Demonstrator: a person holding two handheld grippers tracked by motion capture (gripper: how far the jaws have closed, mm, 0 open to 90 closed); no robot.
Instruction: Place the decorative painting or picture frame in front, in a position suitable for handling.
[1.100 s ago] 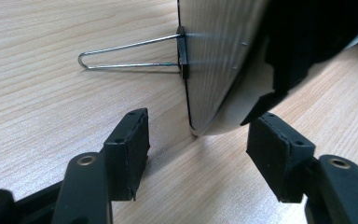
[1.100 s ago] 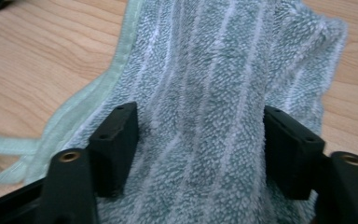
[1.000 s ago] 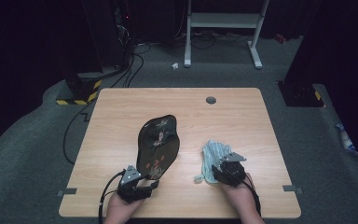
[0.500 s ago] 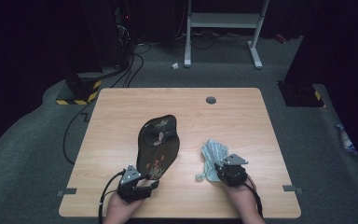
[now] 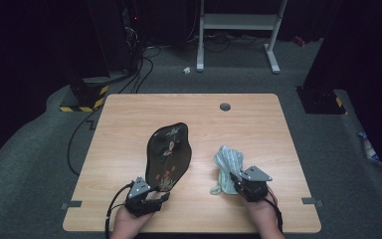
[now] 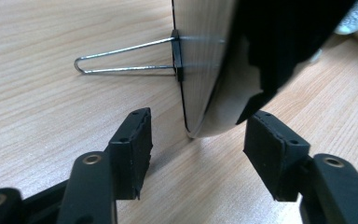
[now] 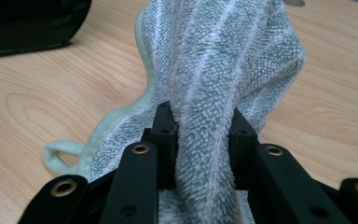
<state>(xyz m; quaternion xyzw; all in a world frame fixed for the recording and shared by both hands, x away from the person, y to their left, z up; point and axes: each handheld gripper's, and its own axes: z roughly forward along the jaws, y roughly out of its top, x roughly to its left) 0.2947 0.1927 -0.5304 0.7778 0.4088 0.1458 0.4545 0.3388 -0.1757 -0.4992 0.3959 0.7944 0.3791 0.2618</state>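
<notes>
The table (image 5: 129, 119) is bare wood apart from a round grommet (image 5: 225, 106) near its far edge; beyond it stand a white frame (image 5: 238, 22) and a mess of cables (image 5: 139, 55) on the grey floor. The black plate (image 5: 169, 155) stands propped on a wire stand (image 6: 123, 58) at centre-left, its lower edge just ahead of the left gripper (image 6: 196, 151). That gripper's jaws stand apart on either side of the plate's rim and have just been closing a little — the pads do not press it. The towel (image 5: 228, 167) lies bunched just right of the plate, not touching it. The right gripper (image 7: 200, 135) has just clamped down on a raised fold of the towel. Both hands lie low at the near edge, grippers pointing away from the person.
</notes>
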